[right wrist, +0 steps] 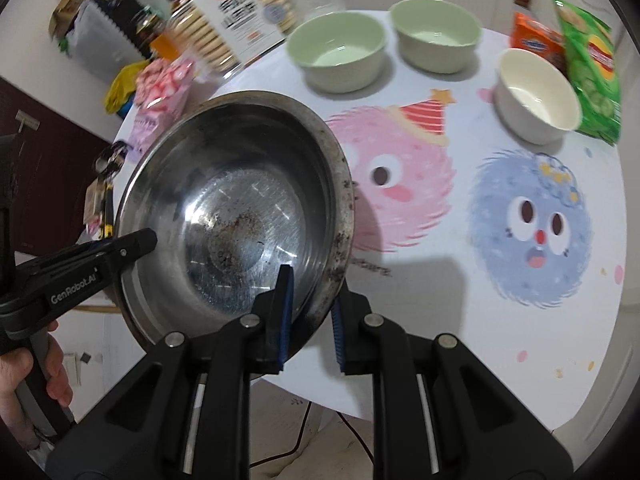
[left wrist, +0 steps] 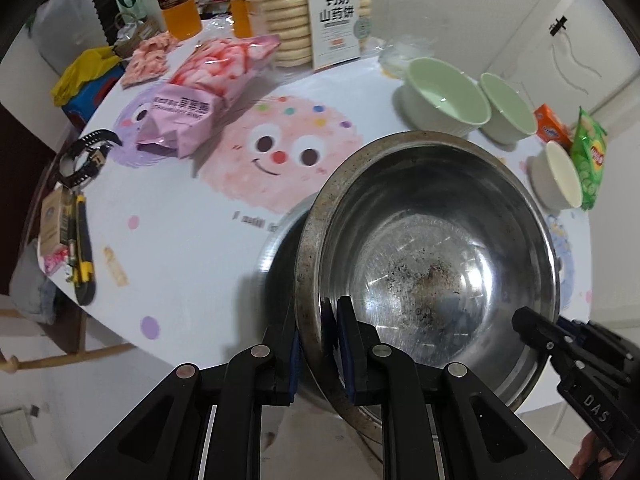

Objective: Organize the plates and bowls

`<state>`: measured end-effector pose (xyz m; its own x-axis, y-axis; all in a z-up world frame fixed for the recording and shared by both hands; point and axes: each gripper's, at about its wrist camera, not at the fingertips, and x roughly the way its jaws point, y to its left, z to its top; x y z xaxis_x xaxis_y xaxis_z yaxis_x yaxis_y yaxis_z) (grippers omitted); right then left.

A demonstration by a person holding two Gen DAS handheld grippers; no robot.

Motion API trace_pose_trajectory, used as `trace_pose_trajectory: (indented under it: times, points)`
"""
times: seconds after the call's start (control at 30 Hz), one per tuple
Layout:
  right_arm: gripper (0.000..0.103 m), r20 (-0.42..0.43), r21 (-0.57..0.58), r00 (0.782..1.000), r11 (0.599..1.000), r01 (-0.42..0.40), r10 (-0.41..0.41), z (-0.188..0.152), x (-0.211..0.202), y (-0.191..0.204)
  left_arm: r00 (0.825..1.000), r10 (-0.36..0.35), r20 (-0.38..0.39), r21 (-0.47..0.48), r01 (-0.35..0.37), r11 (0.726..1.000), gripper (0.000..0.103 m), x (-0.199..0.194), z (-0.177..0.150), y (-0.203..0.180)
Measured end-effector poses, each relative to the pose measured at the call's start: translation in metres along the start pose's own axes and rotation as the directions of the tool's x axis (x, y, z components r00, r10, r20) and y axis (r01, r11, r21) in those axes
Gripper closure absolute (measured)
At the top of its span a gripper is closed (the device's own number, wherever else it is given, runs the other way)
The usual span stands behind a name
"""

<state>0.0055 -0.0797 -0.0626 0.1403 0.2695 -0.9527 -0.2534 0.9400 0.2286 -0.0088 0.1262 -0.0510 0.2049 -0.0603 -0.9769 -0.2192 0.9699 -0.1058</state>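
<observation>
Steel bowl (left wrist: 432,240) pinched at opposite rims by left claw (left wrist: 320,344) and "GenRobot.AI"-marked right claw (right wrist: 310,312).

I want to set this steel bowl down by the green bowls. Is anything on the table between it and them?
Nothing visible. Both tongs, left and right, grip the steel bowl by its rim. The stretch of table up to the green bowls shows only the printed cloth; the snack packs lie off to the sides.

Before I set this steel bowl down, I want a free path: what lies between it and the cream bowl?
In the right wrist view, only bare printed tablecloth lies between the steel bowl and the cream bowl: the pink monster print with its party hat, no objects.
</observation>
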Motion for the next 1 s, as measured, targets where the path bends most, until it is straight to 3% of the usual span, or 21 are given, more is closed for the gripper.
trace_pose_trajectory:
  times: [0.33,1.0]
  points:
    - [0.081,-0.059,-0.021,0.998,1.000,0.020,-0.021,-0.003,0.027,0.022,0.998,0.023,-0.053,0.028,-0.021,0.999,0.085,0.022,-0.001,0.021]
    - [0.078,-0.129,-0.058,0.987,0.994,0.087,-0.094,-0.001,0.048,0.032,0.992,0.025,-0.126,0.066,-0.017,0.998,0.081,0.045,-0.004,0.028]
